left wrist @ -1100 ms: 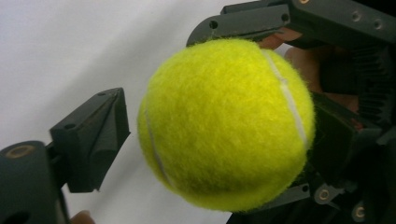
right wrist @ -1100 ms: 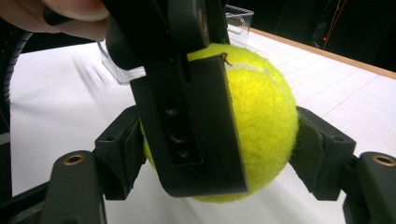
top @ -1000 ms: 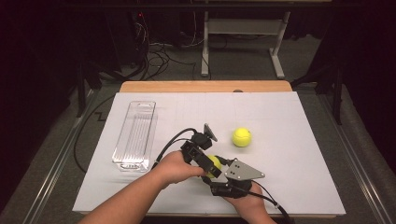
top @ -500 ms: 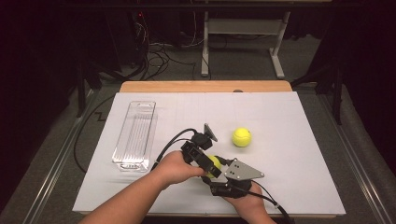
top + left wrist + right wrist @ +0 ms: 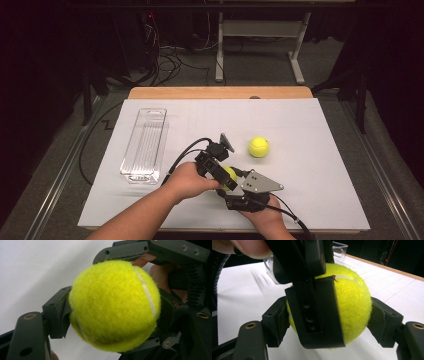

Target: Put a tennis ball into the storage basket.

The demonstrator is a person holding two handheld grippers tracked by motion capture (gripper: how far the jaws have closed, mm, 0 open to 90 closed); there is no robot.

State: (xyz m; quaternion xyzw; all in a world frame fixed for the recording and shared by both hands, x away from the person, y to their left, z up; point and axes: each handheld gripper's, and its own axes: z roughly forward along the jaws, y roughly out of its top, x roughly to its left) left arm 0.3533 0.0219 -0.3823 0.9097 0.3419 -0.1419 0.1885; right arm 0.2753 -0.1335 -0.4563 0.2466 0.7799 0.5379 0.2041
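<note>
Desk (image 5: 320,200): held tennis ball (image 5: 230,176) near front edge, second ball (image 5: 259,146) just beyond. Left gripper (image 5: 224,176) jaws just closed, clamping held ball. Right gripper (image 5: 235,181) jaws clamping same ball, crosswise.

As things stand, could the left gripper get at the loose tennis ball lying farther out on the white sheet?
Probably not yet. The left gripper is shut on the held tennis ball, which the right gripper clamps too. The loose tennis ball lies apart on bare sheet, with an open path once the fingers let go.
</note>
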